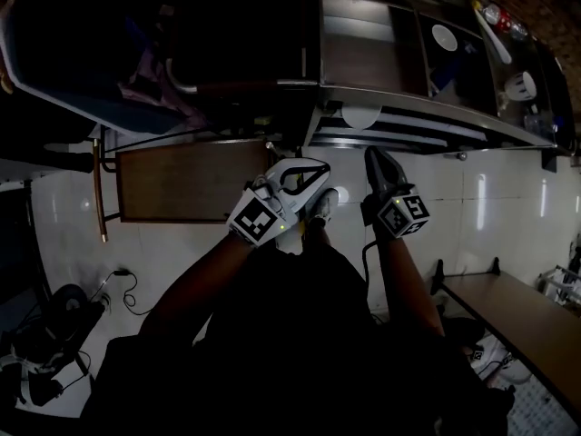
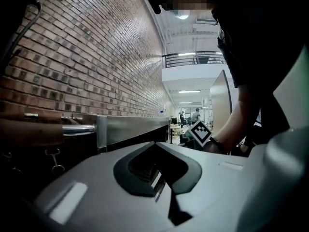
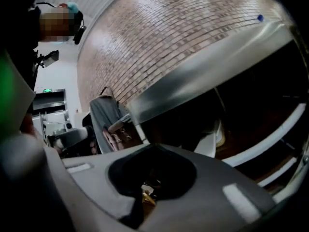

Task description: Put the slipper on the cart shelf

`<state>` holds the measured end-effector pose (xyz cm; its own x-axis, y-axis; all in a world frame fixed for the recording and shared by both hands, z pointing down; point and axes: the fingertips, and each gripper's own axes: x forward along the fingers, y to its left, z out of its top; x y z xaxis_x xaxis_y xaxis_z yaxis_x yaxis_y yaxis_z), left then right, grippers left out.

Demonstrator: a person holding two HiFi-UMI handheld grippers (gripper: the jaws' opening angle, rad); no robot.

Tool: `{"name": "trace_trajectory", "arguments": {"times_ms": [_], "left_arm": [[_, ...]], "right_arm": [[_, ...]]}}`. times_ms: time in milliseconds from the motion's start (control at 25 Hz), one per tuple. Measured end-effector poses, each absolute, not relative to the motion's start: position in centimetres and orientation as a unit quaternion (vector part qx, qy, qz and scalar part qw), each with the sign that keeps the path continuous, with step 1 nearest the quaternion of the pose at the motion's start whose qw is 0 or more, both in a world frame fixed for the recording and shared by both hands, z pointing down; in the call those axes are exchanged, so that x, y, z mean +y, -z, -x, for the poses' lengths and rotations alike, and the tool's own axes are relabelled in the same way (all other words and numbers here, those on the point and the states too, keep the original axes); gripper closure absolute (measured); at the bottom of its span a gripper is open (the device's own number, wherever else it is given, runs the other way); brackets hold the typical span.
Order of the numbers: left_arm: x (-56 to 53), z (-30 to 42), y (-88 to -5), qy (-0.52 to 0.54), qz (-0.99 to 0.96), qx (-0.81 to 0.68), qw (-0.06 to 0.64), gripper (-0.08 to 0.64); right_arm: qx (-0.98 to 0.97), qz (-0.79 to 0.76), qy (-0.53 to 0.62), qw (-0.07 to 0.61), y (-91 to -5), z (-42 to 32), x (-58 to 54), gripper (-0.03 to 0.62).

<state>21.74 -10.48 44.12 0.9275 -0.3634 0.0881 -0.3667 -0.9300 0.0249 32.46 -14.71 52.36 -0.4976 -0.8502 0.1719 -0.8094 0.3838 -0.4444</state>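
Head view is showing the left tongs (image 1: 320, 167) and right tongs (image 1: 372, 154) hovering side by side above the white tiled floor (image 1: 508, 198), just in front of the steel cart (image 1: 427, 123). Both tongs are sitting closed, gripping nothing. A pale slipper (image 3: 211, 140) is lying on the cart's lower shelf, apart from both tongs.
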Motion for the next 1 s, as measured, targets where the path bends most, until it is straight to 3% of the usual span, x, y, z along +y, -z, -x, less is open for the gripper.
{"name": "trace_trajectory", "arguments": {"times_ms": [520, 1000], "left_arm": [[-7.4, -7.2, -39.4, -0.008, -0.971, -0.237, 0.014, 0.557], [-3.6, 0.5, -37.9, -0.004, -0.966, -0.259, 0.004, 0.557]], "right_arm": [[0.932, 0.350, 0.095, -0.004, -39.9, -11.4, -8.5, 0.591], [0.950, 0.302, 0.083, -0.021, -37.6, -2.1, -3.4, 0.591]]}}
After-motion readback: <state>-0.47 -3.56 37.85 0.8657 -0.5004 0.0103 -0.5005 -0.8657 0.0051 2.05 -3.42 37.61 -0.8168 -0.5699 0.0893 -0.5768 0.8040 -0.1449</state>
